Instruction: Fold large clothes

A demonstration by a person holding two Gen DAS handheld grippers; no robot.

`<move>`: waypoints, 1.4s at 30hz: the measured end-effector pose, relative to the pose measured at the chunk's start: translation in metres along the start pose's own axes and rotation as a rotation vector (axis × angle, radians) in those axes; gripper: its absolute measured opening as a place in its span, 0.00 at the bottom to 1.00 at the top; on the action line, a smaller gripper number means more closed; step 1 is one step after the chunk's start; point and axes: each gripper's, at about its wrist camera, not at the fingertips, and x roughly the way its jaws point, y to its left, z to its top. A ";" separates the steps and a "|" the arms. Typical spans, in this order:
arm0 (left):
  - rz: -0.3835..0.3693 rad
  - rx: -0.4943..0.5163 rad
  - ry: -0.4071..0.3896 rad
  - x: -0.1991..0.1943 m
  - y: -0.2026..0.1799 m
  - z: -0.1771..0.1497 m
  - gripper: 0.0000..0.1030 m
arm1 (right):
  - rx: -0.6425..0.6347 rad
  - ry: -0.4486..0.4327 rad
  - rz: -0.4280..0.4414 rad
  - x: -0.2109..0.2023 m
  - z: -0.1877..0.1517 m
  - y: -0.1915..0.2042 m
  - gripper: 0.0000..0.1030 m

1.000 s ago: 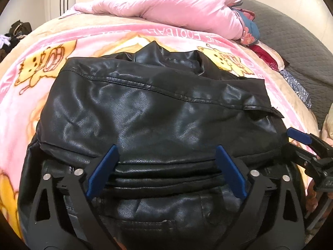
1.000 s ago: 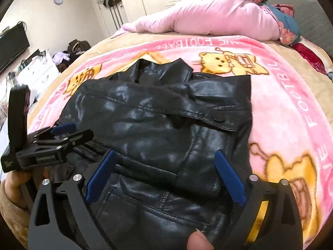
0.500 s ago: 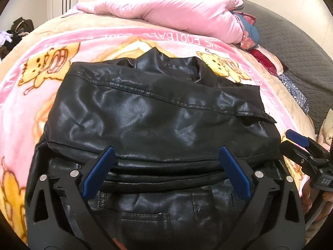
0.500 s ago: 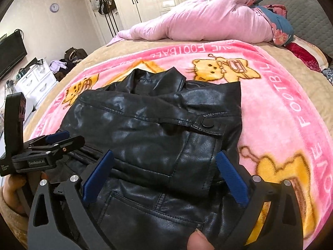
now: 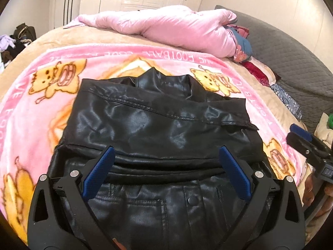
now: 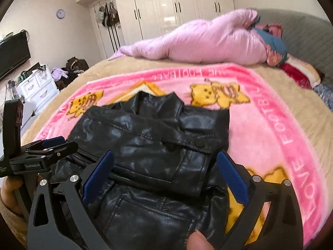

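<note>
A black leather jacket [image 5: 158,125] lies folded on a pink cartoon blanket [image 5: 27,112], collar at the far end, sleeves folded across the body. My left gripper [image 5: 166,168] is open and empty, above the jacket's near part. My right gripper [image 6: 164,173] is open and empty over the jacket's [image 6: 149,141] near right part. The right gripper also shows at the right edge of the left wrist view [image 5: 306,141]. The left gripper shows at the left of the right wrist view [image 6: 50,145].
A rolled pink duvet [image 5: 172,27] lies across the far side of the bed, with a grey quilted cover [image 5: 291,52] at the right. White wardrobes [image 6: 172,6] stand behind. A white drawer unit [image 6: 35,85] and a TV [image 6: 12,54] are at the left.
Both grippers have pulled back and risen away from the jacket; it looks smaller and farther. More of the room shows. Both stay open.
</note>
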 end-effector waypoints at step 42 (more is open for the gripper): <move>0.003 0.016 -0.098 -0.133 0.048 -0.049 0.91 | 0.006 0.045 -0.093 -0.108 -0.070 0.068 0.96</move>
